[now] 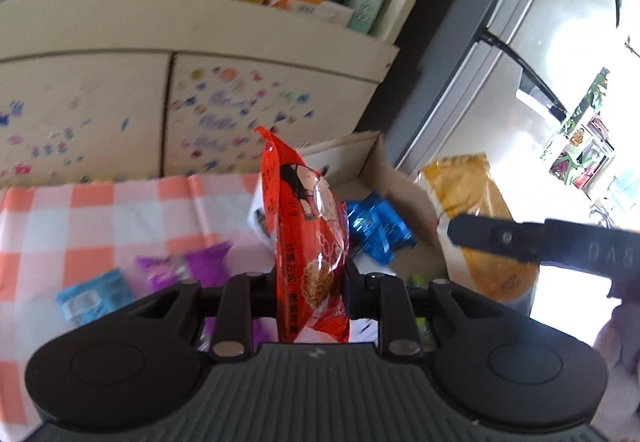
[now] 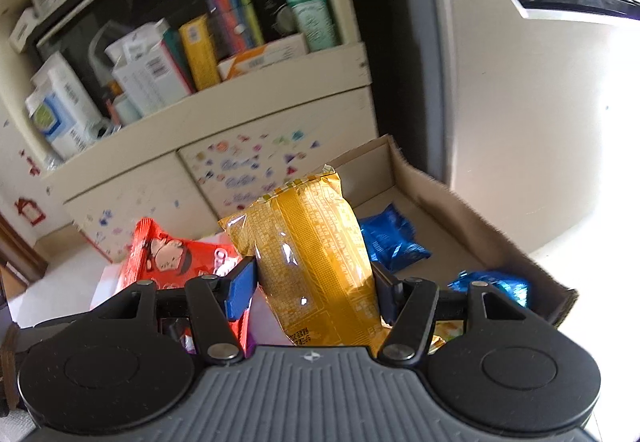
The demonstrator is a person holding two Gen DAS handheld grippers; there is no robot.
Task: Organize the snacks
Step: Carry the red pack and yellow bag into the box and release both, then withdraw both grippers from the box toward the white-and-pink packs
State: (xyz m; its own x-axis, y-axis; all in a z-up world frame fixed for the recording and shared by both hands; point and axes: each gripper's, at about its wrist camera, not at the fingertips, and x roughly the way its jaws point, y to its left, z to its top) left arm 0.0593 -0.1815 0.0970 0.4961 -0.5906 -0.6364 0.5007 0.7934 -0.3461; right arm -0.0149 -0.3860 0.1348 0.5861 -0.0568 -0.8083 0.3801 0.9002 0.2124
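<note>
The left tongs (image 1: 308,278) are pinched narrow on a red snack packet (image 1: 308,226), gripping it by its lower part so it stands upright clear of the desk (image 1: 100,210), probably so it can be carried over the other snacks without dragging. The right tongs (image 2: 316,286) hold a yellow snack bag (image 2: 316,254) across its fat middle, the jaws set wider because the bag is puffed. Both packets point toward the cardboard box (image 2: 472,218) at the desk's far right, where blue packets (image 2: 394,242) already lie, so it seems to be the collecting place. A purple packet (image 1: 184,266) and a light blue packet (image 1: 94,296) still lie loose on the checked cloth, apparently waiting to be sorted. Behind stands a cream cupboard (image 1: 200,26) with a cluttered shelf
</note>
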